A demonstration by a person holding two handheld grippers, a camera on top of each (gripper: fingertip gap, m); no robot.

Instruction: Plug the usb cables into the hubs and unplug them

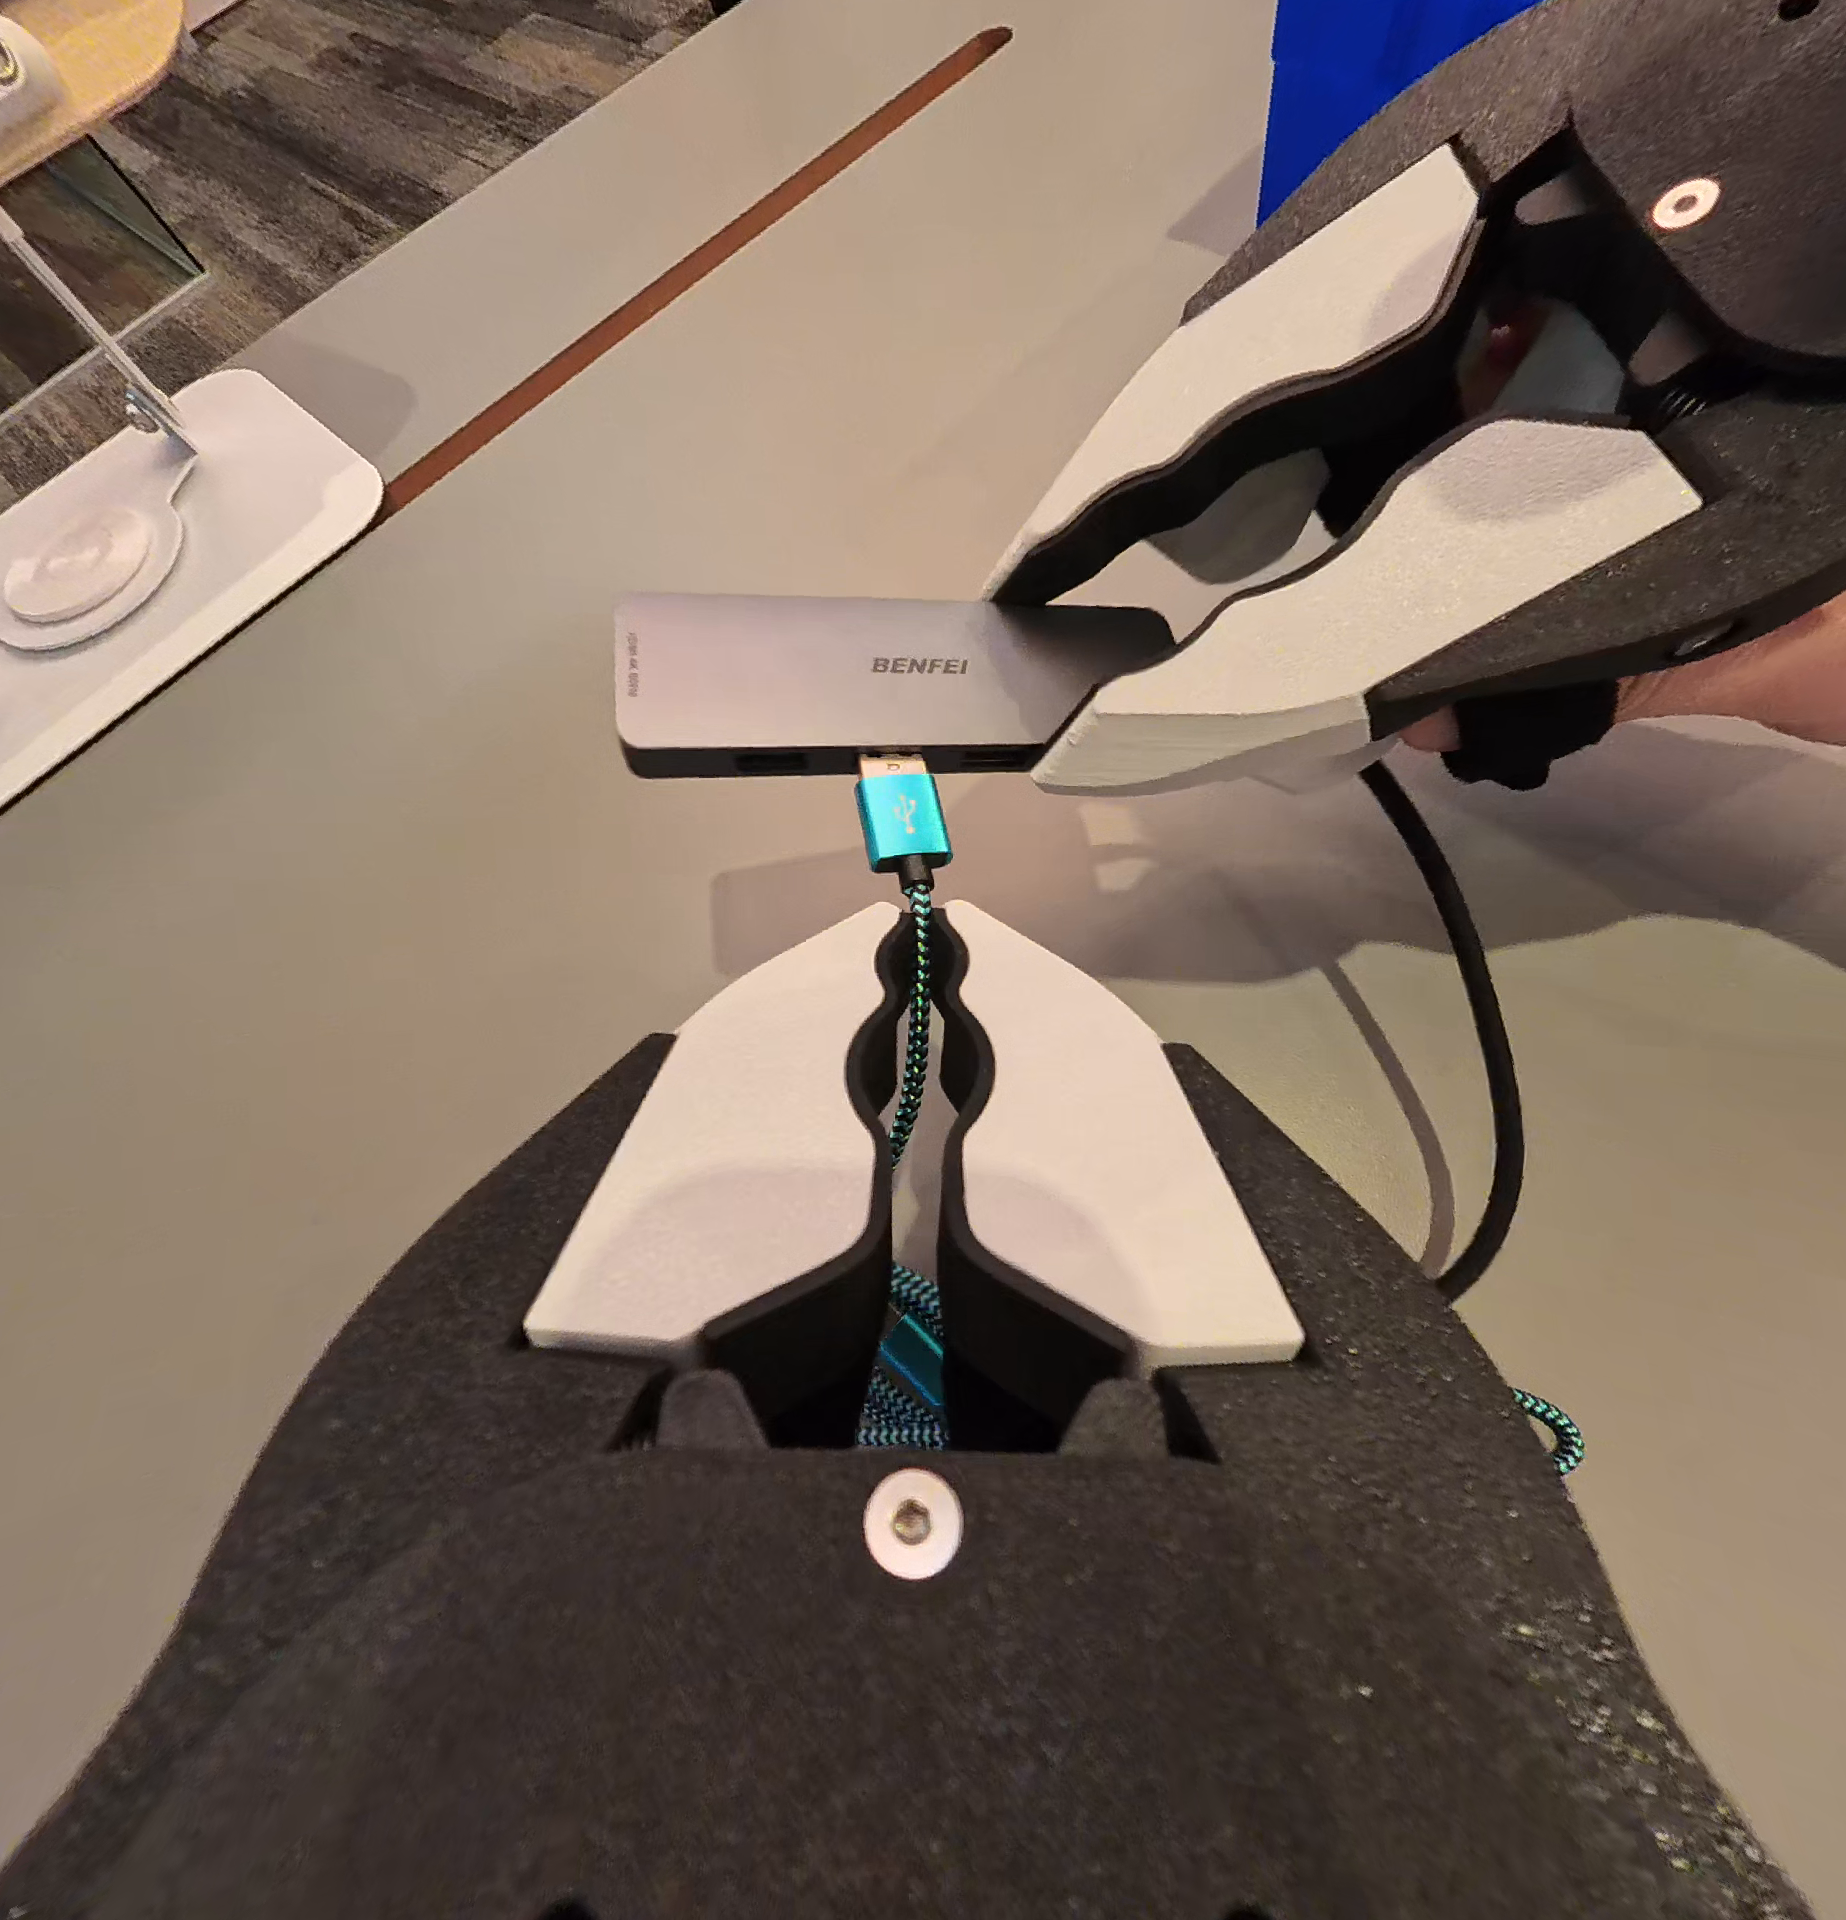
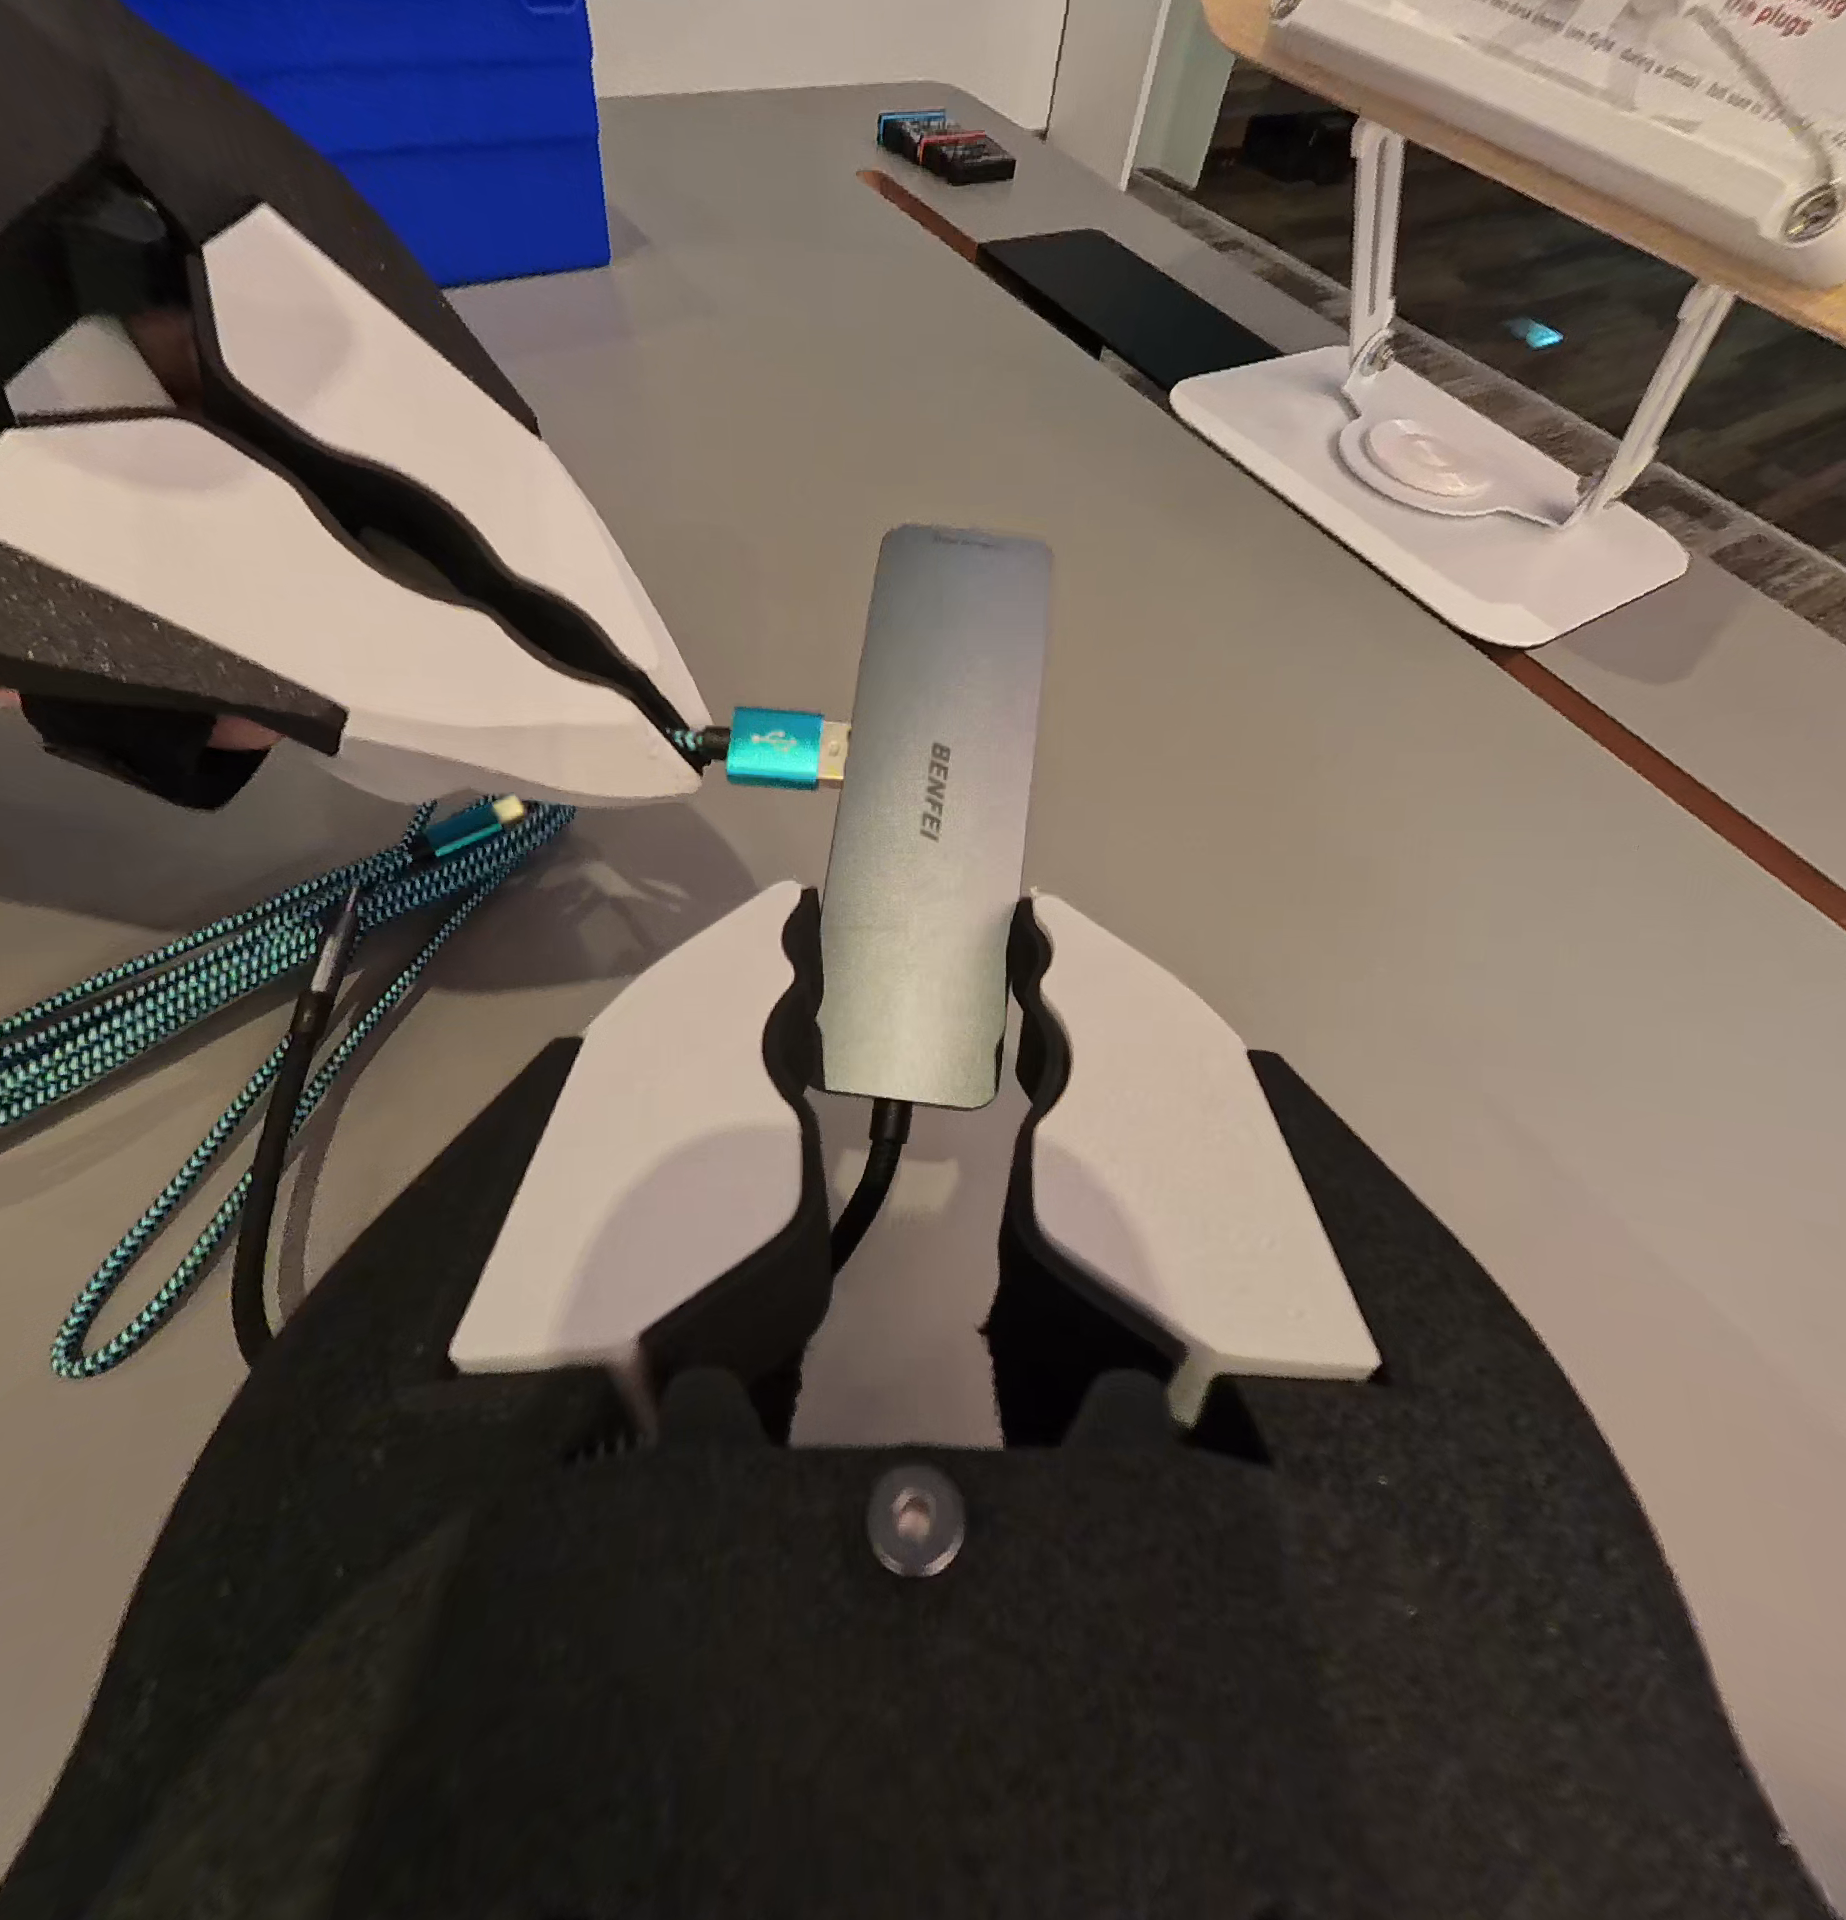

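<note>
A grey flat USB hub (image 1: 836,675) is held above the grey table (image 1: 275,987). My right gripper (image 2: 914,914) is shut on the hub (image 2: 929,831) at its cable end, and shows at the right in the left wrist view (image 1: 1064,675). My left gripper (image 1: 924,909) is shut on the teal braided cable (image 1: 914,1029) just behind its teal USB plug (image 1: 898,821). The plug's metal tip sits partly in the hub's middle side port. The right wrist view shows the plug (image 2: 779,743) and the left gripper (image 2: 690,743) at the hub's left side.
The rest of the teal cable (image 2: 171,997) lies coiled on the table at the left, with its other plug (image 2: 472,826). The hub's black cable (image 1: 1490,1039) hangs down. A white stand (image 2: 1438,499), a black pad (image 2: 1116,301), a small dark device (image 2: 945,145) and a blue box (image 2: 462,135) are farther off. The tips of one gripper are about 5 cm away from the tips of the other.
</note>
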